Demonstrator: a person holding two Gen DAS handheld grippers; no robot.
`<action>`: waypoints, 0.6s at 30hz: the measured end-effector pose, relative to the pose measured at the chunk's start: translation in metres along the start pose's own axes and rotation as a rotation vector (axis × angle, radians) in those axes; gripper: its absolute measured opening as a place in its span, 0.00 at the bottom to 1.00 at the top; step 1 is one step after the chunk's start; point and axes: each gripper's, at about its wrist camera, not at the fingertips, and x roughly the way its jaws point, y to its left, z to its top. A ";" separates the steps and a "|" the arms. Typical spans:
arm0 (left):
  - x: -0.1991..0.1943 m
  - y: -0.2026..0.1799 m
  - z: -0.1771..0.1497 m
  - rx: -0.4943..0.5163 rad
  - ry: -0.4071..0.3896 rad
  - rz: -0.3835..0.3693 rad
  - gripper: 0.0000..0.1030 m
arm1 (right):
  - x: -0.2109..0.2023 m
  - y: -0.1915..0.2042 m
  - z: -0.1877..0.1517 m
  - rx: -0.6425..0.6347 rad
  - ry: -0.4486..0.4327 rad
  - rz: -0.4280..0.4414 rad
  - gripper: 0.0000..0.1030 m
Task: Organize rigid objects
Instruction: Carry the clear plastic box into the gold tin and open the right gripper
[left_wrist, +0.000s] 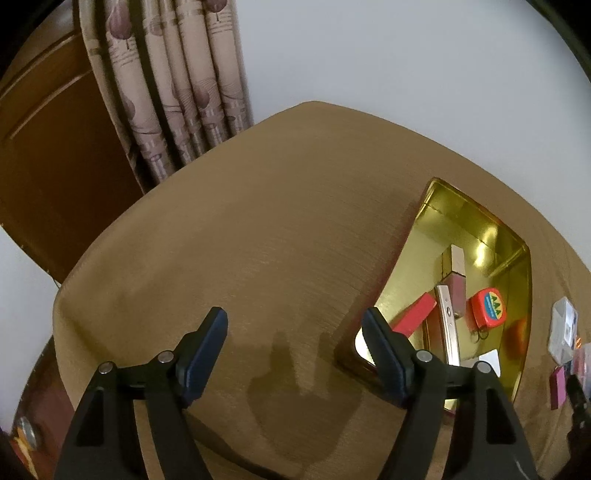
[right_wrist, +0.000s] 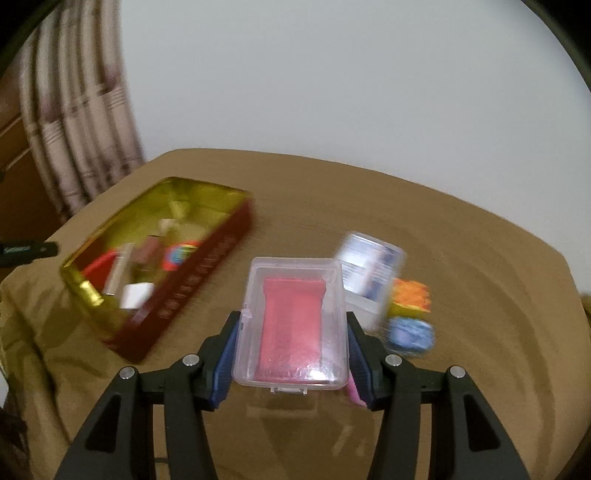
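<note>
My right gripper is shut on a clear plastic case with a red card inside and holds it above the brown table, to the right of the tin. The gold-lined tin with dark red walls holds a red block, a gold metal handle, a red round tape measure, a pinkish box and a white card. My left gripper is open and empty over bare cloth, just left of the tin.
A second clear case, an orange item and a blue item lie right of the held case. A pink piece shows by my right finger. A curtain and brown door stand behind the table.
</note>
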 end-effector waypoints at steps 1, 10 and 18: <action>0.000 0.001 0.000 -0.007 0.000 0.003 0.70 | 0.000 0.017 0.003 -0.011 0.000 0.011 0.52; 0.005 0.014 0.006 -0.075 0.018 0.005 0.71 | 0.018 0.104 0.040 -0.121 0.009 0.109 0.52; 0.013 0.021 0.008 -0.098 0.054 0.010 0.73 | 0.050 0.131 0.056 -0.153 0.068 0.109 0.52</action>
